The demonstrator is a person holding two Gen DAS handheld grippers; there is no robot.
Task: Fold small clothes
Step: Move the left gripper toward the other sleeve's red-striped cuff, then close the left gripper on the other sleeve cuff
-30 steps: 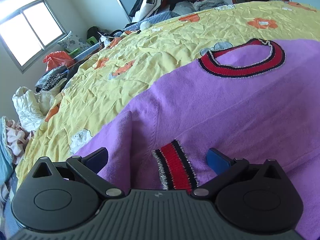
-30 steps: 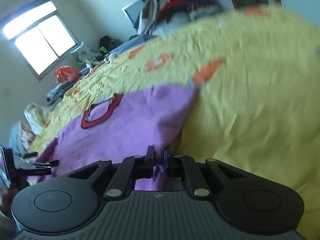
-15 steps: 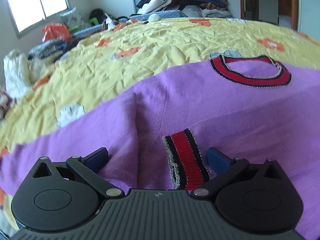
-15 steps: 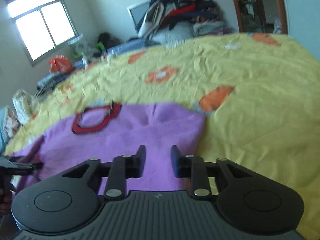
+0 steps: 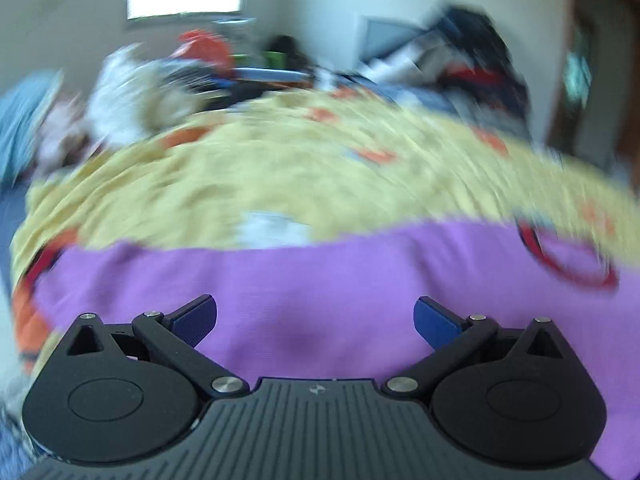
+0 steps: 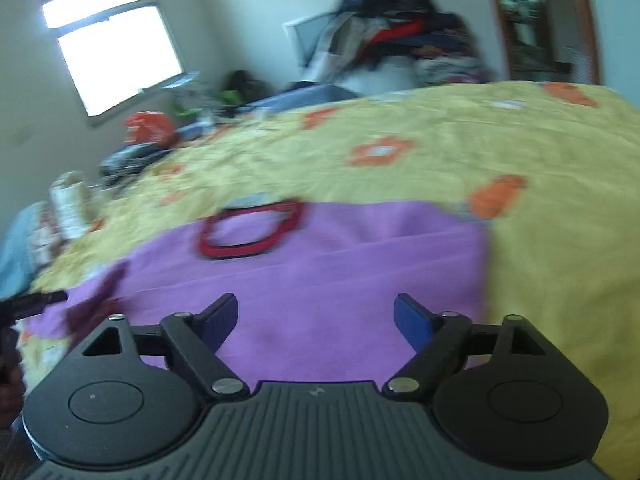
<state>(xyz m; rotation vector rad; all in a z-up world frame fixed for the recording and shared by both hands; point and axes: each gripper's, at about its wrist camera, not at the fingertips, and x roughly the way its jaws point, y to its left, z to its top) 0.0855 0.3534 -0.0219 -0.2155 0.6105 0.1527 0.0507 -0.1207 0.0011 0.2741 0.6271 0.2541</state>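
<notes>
With both the left tool [image 5: 316, 318] and right tool [image 6: 316, 316] spread wide and empty just above the purple sweater [image 6: 320, 280] lying flat on the bed [image 6: 520, 160], each should probably pinch a near edge squarely before folding forward.

Purple knit sweater [image 6: 320, 276], red-and-black striped collar [image 6: 250, 230], lying flat on the yellow bedspread, sleeve folded in
</notes>
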